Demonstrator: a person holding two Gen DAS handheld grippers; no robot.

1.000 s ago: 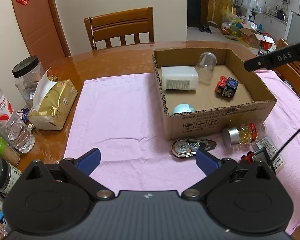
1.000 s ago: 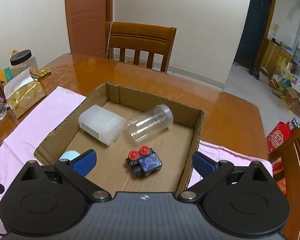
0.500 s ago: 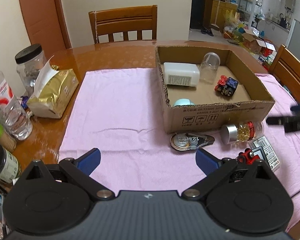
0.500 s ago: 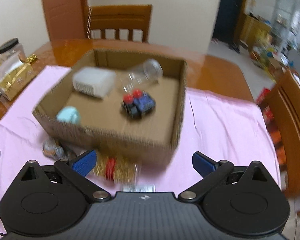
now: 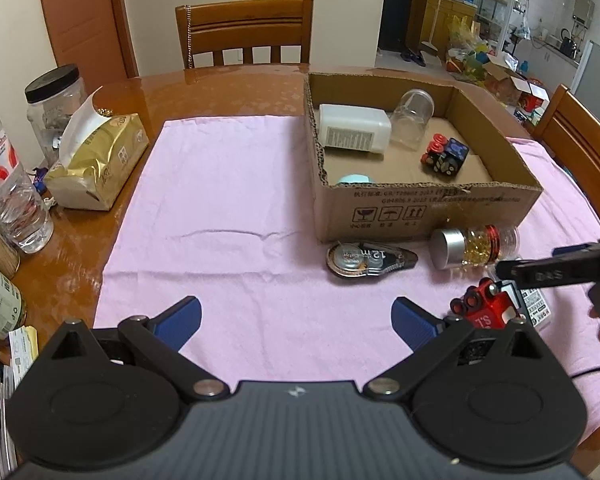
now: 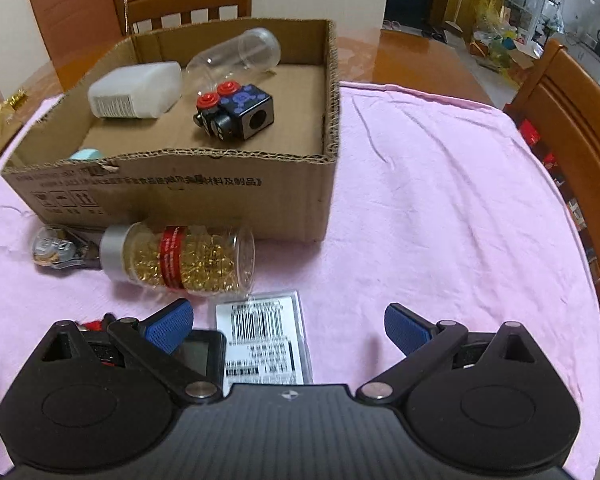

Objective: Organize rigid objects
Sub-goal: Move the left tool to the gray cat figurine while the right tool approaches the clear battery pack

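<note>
Your left claw [image 5: 296,316] hovers low with its blue pads spread wide, gripping nothing. Your right claw [image 6: 288,322] is likewise spread wide and empty, and its black body reaches in from the left view's right edge.

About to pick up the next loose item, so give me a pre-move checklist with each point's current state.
1. Right hand-held gripper open and empty: ok.
2. Left hand-held gripper open and empty: ok.
3. Capsule bottle lying free on the pink cloth, outside the cardboard box: ok.
4. Barcode-labelled case between the right gripper's fingers: ok, though not centred.
5. Free floor space in the box: ok.
6. Capsule bottle's silver cap screwed tight: cannot tell.
</note>
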